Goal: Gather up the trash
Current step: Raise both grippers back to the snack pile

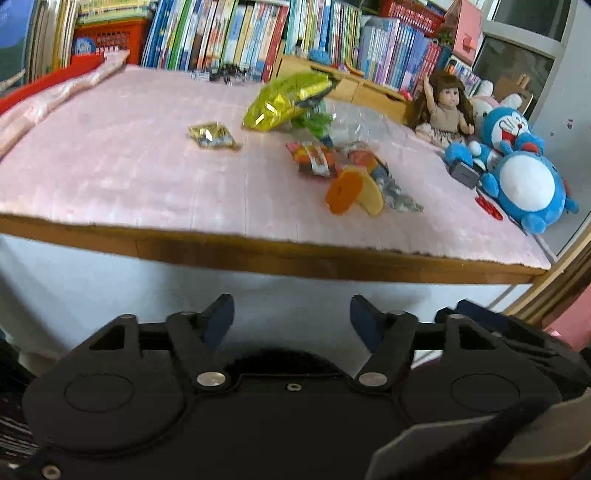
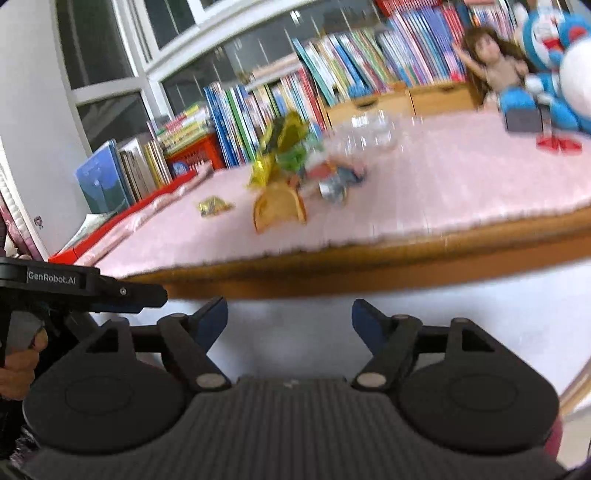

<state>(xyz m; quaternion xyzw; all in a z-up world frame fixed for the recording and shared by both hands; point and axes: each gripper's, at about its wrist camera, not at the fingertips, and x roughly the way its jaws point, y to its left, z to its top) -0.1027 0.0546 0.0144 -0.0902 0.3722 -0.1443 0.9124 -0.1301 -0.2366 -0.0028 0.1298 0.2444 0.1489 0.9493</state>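
We are seeing a doll (image 1: 445, 107) sitting at two o'clock on the pink mat (image 1: 129, 166), and a blue plush cat (image 1: 517, 173) is lying just beside it. Books (image 1: 229, 33) are standing at twelve o'clock, near a red basket (image 1: 110, 38).

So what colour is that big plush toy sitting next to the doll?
The plush toy is blue with a white belly; the left wrist view shows it best.

So the surface (image 1: 110, 177) has a pink cover with a wooden edge. Lying on it: crinkly snack wrappers (image 1: 314, 158), a yellow foil bag (image 1: 284, 99), a doll (image 1: 445, 110) and a blue plush cat (image 1: 524, 177).
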